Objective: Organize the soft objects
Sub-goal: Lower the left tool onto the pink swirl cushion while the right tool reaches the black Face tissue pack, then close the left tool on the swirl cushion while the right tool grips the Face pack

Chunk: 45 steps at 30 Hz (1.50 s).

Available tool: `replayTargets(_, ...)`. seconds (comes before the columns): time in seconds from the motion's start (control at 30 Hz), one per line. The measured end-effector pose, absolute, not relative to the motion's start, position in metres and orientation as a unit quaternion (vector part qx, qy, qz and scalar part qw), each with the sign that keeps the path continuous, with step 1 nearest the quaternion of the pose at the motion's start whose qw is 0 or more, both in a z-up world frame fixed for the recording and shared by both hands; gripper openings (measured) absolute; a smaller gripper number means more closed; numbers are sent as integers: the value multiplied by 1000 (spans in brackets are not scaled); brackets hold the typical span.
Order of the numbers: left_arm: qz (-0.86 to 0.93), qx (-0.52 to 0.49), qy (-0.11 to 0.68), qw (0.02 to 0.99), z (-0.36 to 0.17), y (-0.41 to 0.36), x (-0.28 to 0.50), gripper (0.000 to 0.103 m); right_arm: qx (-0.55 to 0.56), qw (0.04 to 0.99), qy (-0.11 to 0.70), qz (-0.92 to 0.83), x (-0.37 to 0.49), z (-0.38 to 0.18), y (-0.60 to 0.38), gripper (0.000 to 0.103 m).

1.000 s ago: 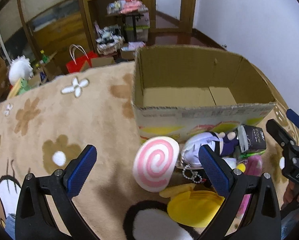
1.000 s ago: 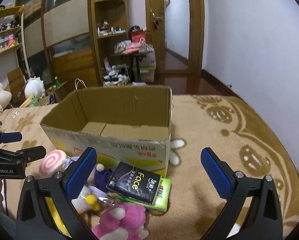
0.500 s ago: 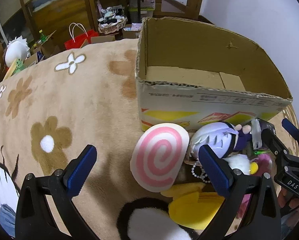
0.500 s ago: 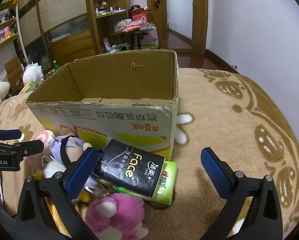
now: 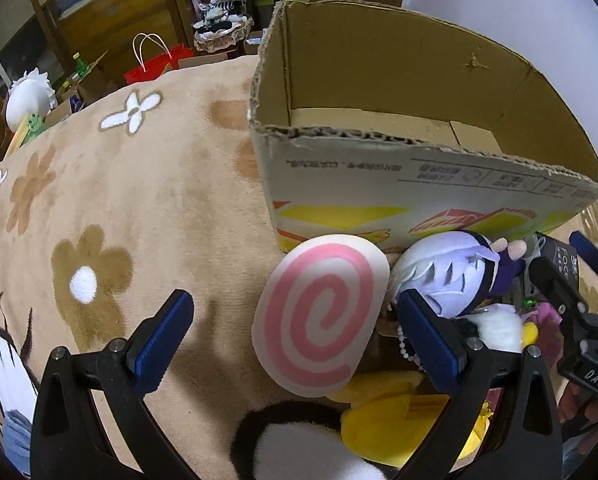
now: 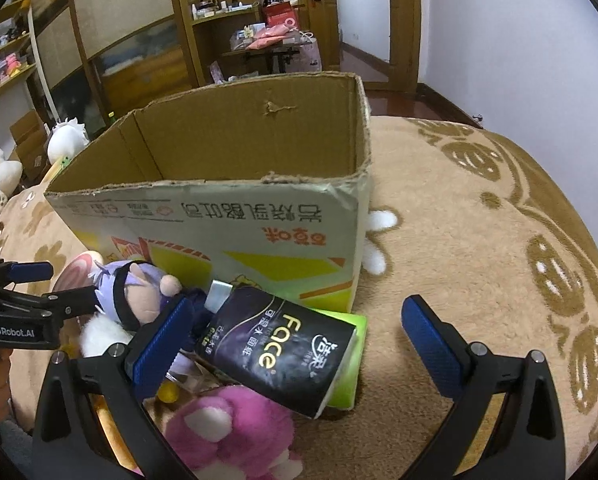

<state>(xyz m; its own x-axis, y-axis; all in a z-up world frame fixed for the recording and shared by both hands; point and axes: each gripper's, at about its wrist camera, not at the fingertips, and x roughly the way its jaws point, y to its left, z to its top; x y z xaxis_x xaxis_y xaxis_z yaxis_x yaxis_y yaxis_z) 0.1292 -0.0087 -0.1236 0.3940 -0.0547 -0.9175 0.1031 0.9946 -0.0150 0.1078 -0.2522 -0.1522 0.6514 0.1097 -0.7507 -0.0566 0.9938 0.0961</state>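
Here, on a tan blanket point(image 5: 147, 208) patterned with brown and white flowers, the left gripper point(image 5: 295, 338) hangs with its jaws wide and nothing between the blue pads point(image 5: 161, 338) but the blanket and the left half of a swirl cushion point(image 5: 321, 314). That round white cushion with its pink spiral leans against the front wall of an open cardboard box point(image 5: 379, 176), which holds nothing visible. Just right of the cushion lies a doll point(image 5: 451, 276) with pale lilac hair and a dark headband, its head touching the cushion's edge and the box. Below both sits a yellow plush point(image 5: 387, 424), partly under the cushion, and a black-and-white plush point(image 5: 299, 448) fills the bottom edge of the left view.

In the right view the doll's white body point(image 6: 99, 334) shows beside its head. To its right a black tissue pack point(image 6: 279, 350) marked "Face" lies tilted on a green pack point(image 6: 351, 364), both close against the box front. A pink plush point(image 6: 235, 428) lies just below the black pack, touching it. The right gripper point(image 6: 297, 338) also has its jaws spread wide, holding nothing; its left pad point(image 6: 163, 344) is in front of the doll, and the black pack lies between the pads, untouched.
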Motion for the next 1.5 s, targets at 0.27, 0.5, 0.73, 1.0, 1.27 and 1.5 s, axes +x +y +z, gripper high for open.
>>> replayTargets(0.27, -44, 26, 545, 837, -125, -11, 130, 101, 26, 906, 421, 44, 109, -156, -250, 103)
replayTargets(0.5, -35, 21, 559, 828, -129, -5, 133, 101, 23, 905, 423, 37, 108, -158, -252, 103)
replayTargets(0.73, -36, -9, 566, 823, -133, 4, 136, 100, 13, 906, 423, 19, 110, -157, -256, 103)
replayTargets(1.0, -43, 6, 562, 826, -131, 1, 129, 87, 13, 901, 433, 7, 109, -157, -262, 103)
replayTargets(1.27, -44, 20, 554, 831, -126, -1, 123, 74, 23, 893, 450, 19, 111, -163, -262, 101)
replayTargets(1.5, -70, 9, 554, 830, -127, -6, 122, 51, 24, 890, 454, 17, 109, -163, -261, 93)
